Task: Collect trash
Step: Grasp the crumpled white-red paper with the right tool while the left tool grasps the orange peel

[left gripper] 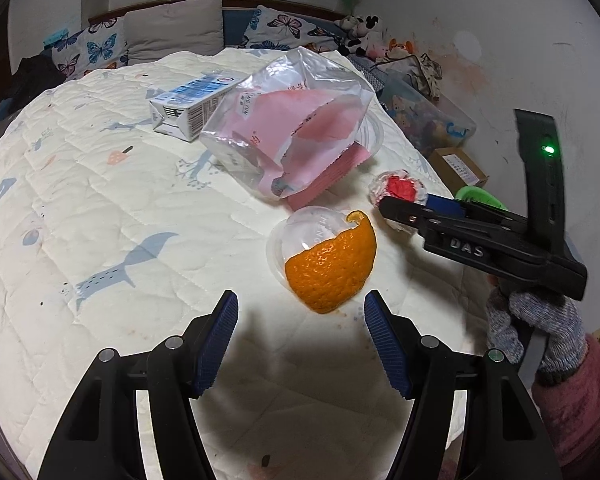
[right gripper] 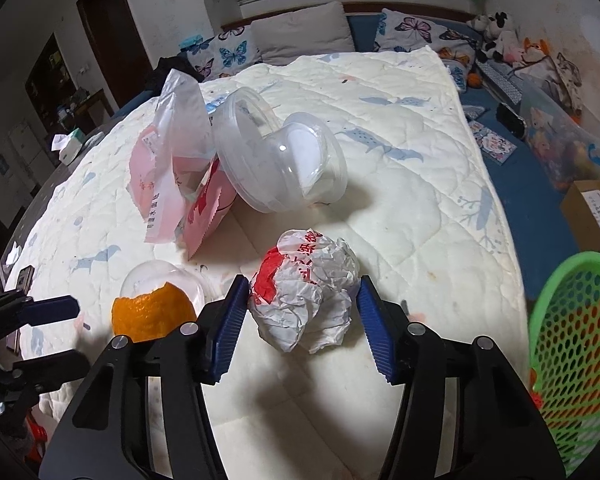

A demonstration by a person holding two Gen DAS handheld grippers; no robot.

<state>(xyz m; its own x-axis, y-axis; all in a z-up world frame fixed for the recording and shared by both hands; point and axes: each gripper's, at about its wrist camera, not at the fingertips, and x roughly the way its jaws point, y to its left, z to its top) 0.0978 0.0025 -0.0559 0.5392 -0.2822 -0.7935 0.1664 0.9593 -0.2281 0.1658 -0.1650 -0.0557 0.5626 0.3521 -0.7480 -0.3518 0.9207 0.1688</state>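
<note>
Trash sits on a cream quilted bedspread [left gripper: 100, 200] (butterfly pillows [right gripper: 228, 54] behind), both grippers wide open, right gripper [right gripper: 302, 320] straddling the crumpled wrapper [right gripper: 308, 304], left gripper [left gripper: 300, 332] near the orange peel [left gripper: 332, 264].

A harsh light from near the cameras floods the white quilt [left gripper: 100, 184], washing out its near part, while the room behind sinks into gloom. The left gripper [left gripper: 300, 312] and right gripper [right gripper: 300, 300] throw soft dark shadows onto the quilt just ahead of them. Glare glints on the clear plastic tub [right gripper: 284, 160]. Fisheye distortion bends the bed's edges, corners vignette to black, and the green basket [right gripper: 572, 344] smears with blur.
</note>
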